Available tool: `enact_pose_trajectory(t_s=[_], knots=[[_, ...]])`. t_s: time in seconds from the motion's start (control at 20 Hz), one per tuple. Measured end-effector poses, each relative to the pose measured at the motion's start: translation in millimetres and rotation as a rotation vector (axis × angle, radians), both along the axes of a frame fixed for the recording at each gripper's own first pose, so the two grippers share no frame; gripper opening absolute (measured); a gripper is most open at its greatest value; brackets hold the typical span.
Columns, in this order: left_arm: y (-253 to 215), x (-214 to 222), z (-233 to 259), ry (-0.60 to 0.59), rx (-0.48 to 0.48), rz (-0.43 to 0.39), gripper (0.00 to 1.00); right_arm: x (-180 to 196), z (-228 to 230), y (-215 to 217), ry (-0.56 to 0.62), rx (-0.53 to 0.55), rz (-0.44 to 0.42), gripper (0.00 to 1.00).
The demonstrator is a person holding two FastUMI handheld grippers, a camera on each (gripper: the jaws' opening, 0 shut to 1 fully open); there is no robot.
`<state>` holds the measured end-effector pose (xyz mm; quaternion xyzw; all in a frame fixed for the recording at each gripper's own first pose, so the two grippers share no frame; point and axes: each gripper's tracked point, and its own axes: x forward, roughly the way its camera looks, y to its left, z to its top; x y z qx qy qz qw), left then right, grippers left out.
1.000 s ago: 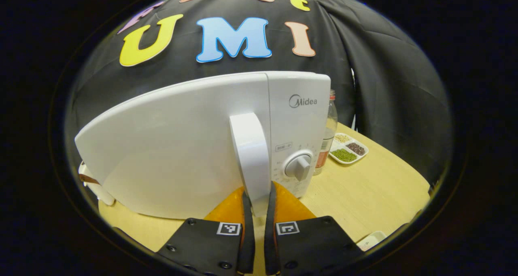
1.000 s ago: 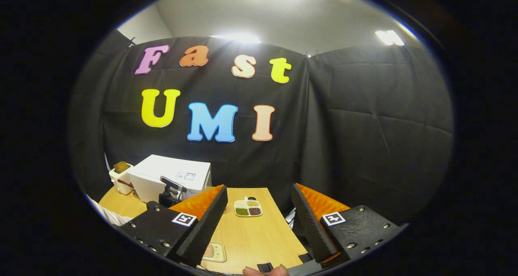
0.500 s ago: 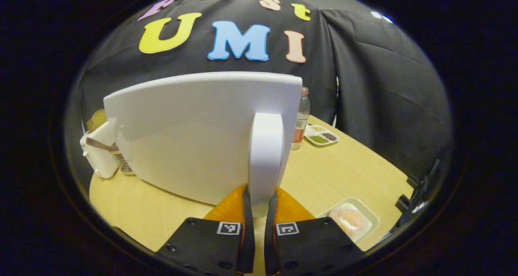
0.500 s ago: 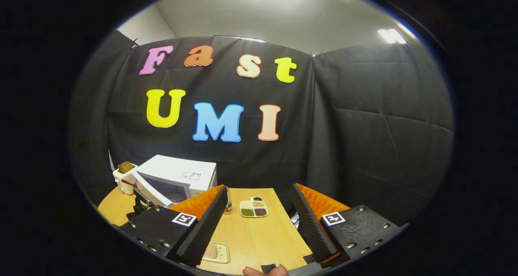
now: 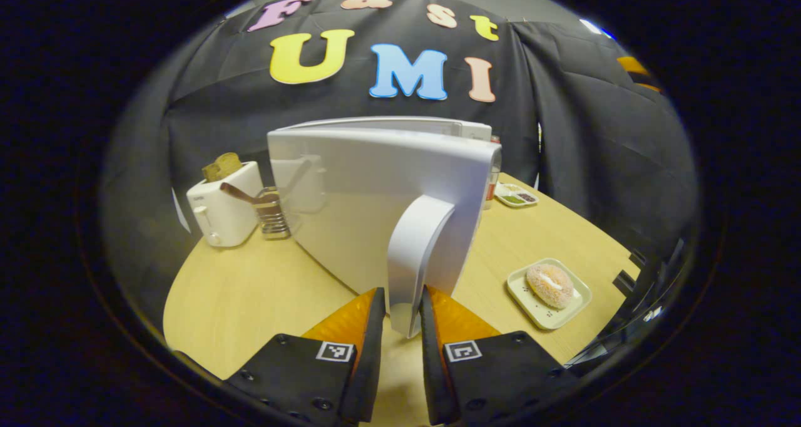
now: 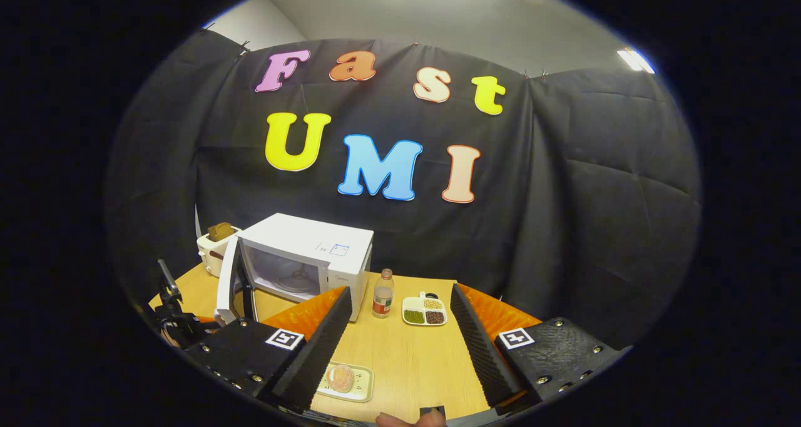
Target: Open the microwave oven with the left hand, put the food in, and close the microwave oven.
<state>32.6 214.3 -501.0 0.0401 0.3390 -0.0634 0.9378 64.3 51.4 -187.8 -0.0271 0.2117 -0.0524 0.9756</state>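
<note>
The white microwave [image 6: 313, 248] stands at the back left of the wooden table, its door [image 6: 227, 283] swung wide open and the cavity showing. In the left gripper view the door [image 5: 369, 189] stands edge-on, and its white handle [image 5: 416, 245] runs down between the fingers of my left gripper [image 5: 402, 292]. Those fingers are spread a little, one on each side of the handle. A sugared doughnut [image 5: 549, 284] lies on a small pale plate [image 5: 522, 292] to the right. My right gripper [image 6: 400, 292] hangs open and empty above the table, with the doughnut [image 6: 341, 377] below its left finger.
A white toaster [image 5: 225, 211] with bread and a metal utensil holder [image 5: 272, 217] stand left of the door. A bottle [image 6: 382, 292] and a divided dish of beans [image 6: 425, 311] sit right of the microwave. A fingertip [image 6: 410, 419] shows at the bottom edge.
The door has swung from nearly closed to wide open with my left gripper on its handle. The left fingers have now spread apart. The right gripper tilted down slightly.
</note>
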Motion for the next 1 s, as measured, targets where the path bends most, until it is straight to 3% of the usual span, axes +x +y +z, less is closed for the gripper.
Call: enact_pose_trajectory(t_s=[0.15, 0.25, 0.4, 0.55, 0.6, 0.7, 0.75, 1.0], knots=[[35, -24, 27, -0.009, 0.067, 0.072, 0.72, -1, -51, 17, 0.083, 0.03, 0.048, 0.98], [50, -37, 46, -0.027, 0.099, 0.122, 0.8, -4, -85, 26, 0.142, 0.038, 0.076, 0.98], [55, -61, 66, -0.04, 0.107, 0.19, 0.77, -8, -135, 44, 0.221, 0.051, 0.134, 0.98], [51, -82, 84, -0.04, 0.119, 0.26, 0.85, -13, -175, 53, 0.275, 0.024, 0.202, 0.98], [49, -91, 85, -0.031, 0.123, 0.286, 0.81, -13, -190, 55, 0.295, 0.025, 0.223, 0.98], [46, -108, 98, -0.02, 0.175, 0.347, 0.87, -16, -227, 59, 0.355, 0.03, 0.255, 0.98], [41, -118, 102, -0.009, 0.194, 0.373, 0.99, -17, -246, 62, 0.386, 0.043, 0.274, 0.98], [9, -151, 136, 0.013, 0.227, 0.485, 1.0, -33, -328, 77, 0.541, 0.122, 0.33, 0.98]])
